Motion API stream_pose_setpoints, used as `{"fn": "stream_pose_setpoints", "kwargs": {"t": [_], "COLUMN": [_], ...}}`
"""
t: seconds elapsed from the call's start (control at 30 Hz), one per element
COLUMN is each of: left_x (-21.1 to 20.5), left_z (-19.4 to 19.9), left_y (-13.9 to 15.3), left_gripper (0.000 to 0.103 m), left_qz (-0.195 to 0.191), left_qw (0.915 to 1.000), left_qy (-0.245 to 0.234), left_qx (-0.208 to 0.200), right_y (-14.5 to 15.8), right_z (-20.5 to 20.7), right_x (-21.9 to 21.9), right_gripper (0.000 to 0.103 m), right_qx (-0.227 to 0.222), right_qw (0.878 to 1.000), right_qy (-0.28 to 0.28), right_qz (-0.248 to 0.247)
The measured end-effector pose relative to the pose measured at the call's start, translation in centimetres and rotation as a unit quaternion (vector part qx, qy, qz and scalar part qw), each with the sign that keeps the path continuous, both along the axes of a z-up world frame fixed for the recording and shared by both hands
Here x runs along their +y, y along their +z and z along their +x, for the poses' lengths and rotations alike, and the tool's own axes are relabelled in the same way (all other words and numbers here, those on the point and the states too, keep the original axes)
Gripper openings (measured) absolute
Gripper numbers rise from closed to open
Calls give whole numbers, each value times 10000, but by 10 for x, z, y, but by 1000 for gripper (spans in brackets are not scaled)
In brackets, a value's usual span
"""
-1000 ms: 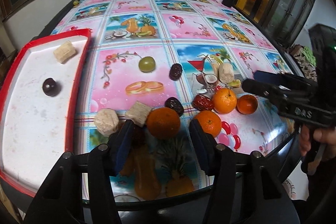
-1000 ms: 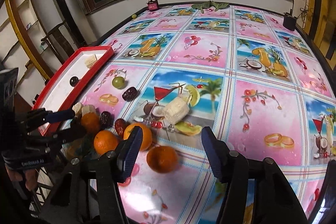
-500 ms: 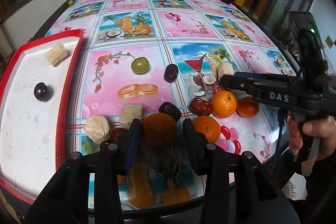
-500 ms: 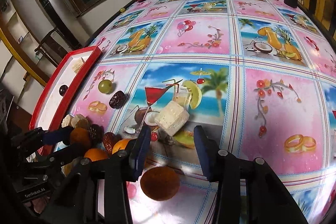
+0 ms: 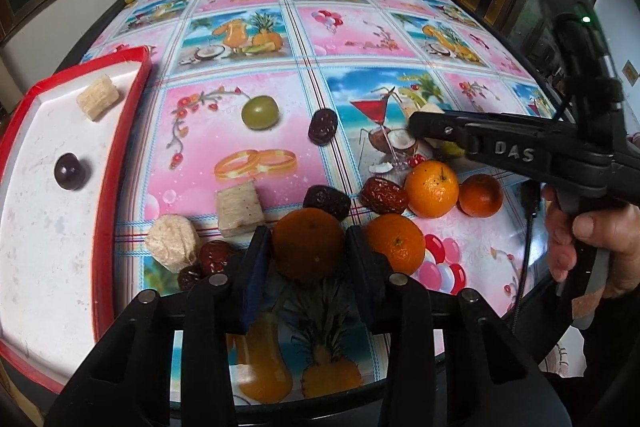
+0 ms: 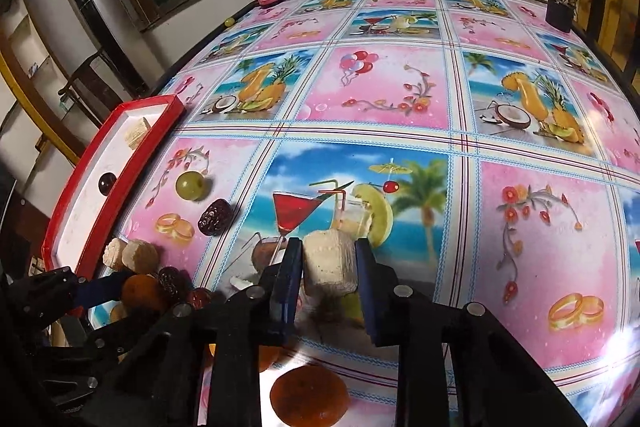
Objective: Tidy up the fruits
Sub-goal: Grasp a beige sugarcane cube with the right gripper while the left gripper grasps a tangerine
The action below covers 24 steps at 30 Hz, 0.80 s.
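At bottom centre the left gripper [image 5: 306, 255] pinches an orange [image 5: 306, 243]; the right gripper's [image 6: 328, 267] jaws are closing on a pale block [image 6: 328, 261]. Most fruit lies loose mid-frame; the tray [image 5: 120, 147], upper left, holds two pieces, so early

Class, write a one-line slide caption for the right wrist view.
Right gripper closing on a pale cake block on the fruit-print table, red tray at left.

Glossy printed plastic tablecloth [image 5: 352, 39], matt black plastic grippers, dimpled orange [image 5: 431, 189], wrinkled date [image 5: 322, 126]
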<state>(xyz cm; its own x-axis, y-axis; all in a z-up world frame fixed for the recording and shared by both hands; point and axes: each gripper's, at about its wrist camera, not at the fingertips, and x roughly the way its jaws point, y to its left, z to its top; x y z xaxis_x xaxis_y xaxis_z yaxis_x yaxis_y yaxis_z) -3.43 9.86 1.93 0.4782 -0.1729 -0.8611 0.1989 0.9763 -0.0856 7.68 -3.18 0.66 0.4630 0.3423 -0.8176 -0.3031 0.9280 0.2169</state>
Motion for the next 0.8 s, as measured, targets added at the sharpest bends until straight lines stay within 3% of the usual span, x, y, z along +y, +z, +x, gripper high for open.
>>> {"fn": "stream_pose_setpoints", "kwargs": {"t": [0.8], "left_x": [24], "left_z": [-3], "left_y": [23], "left_gripper": [35], "left_qz": [-330], "left_qw": [9987], "left_qy": [268], "left_qx": [-281], "right_y": [12], "right_z": [-12], "right_x": [-9], "right_gripper": [27], "right_qx": [-132], "right_qw": [9998], "right_qy": [-6], "right_qz": [130]}}
